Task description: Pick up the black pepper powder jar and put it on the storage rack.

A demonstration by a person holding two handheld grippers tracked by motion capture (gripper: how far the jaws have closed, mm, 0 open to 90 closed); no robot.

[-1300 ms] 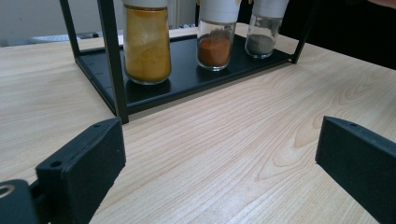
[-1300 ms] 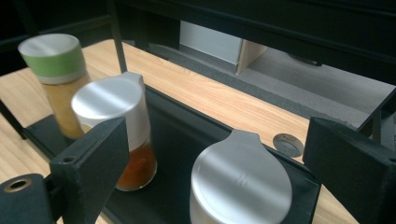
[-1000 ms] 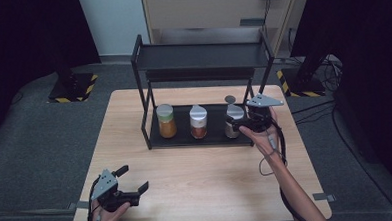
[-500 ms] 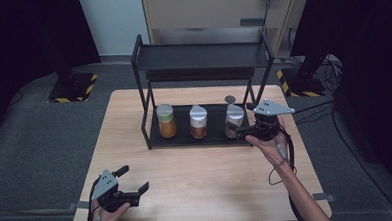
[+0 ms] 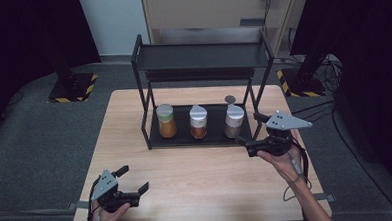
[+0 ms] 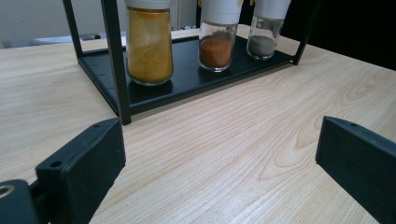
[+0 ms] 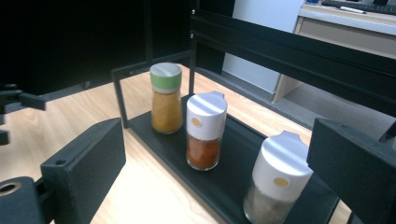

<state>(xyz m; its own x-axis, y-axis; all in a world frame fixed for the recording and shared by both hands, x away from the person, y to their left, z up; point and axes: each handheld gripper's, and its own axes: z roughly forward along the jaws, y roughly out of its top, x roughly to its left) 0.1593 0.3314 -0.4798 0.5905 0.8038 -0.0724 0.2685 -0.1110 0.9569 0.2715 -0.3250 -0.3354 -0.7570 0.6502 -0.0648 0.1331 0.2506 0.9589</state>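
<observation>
the table [image 5: 197, 175] is evenly lit from above, while the surroundings are left in near darkness. soft, short shadows are cast under the rack [image 5: 202, 65]. mild glare is seen on the white jar caps [image 7: 205, 109]. in both gripper views the near jaws are rendered slightly soft, and the high view is grainy.

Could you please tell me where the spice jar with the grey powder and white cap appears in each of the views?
High view: grey-powder jar stands rightmost of three on the rack's lower tray, near the right gripper.
Left gripper view: top right, farthest jar.
Right gripper view: bottom right, nearest jar.
Shared landmark: the orange-powder jar beside it.
</observation>
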